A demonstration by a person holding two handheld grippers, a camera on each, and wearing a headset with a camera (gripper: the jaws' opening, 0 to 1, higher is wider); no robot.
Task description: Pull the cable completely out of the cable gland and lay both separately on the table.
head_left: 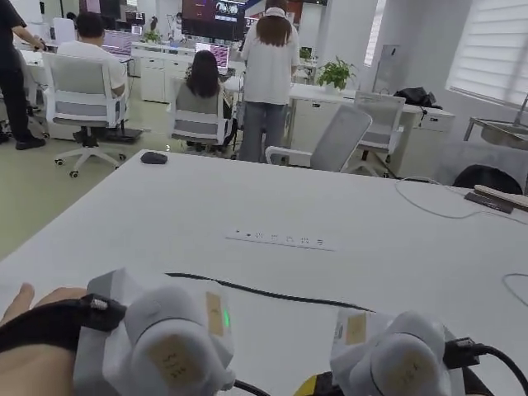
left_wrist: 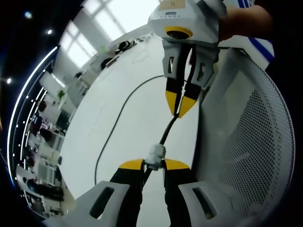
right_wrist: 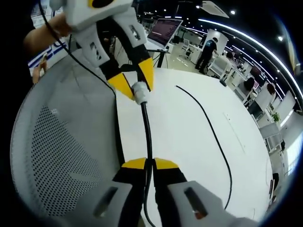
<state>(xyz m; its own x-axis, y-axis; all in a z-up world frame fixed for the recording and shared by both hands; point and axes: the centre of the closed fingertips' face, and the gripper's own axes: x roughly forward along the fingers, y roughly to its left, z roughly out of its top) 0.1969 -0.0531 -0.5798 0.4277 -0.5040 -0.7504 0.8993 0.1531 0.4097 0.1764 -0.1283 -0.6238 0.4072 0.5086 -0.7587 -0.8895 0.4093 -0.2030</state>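
So both grippers sat right at the near edge of the table (head_left: 346,206), basically over the gap between that edge and the white mesh back of a chair (right_wrist: 57,156). The chair was pressed up close on that side, so there wasn't much room there.

The left gripper (left_wrist: 154,164) had its yellow tips clamped on the white cable gland (left_wrist: 155,153). The right gripper (right_wrist: 144,163) was closed on the black cable (right_wrist: 208,125) a little way from the gland, facing the left one nearly head on. The bit of cable between them ran straight from the gland into the right gripper's tips, so the cable was in the gland, not out of it. The rest of the cable lay on the tabletop in one long loose curve, well away from the edges.

There was plenty of open white table ahead of the grippers. In the head view the only other stuff on it was a dark mouse (head_left: 153,157) near the far left edge, a thin white cord (head_left: 429,208) looping along the right side, and a small row of marks (head_left: 280,239) around the middle, none of it close to the grippers. Past the far edge stood an office chair (head_left: 330,144), and beyond that people (head_left: 268,74) at desks.
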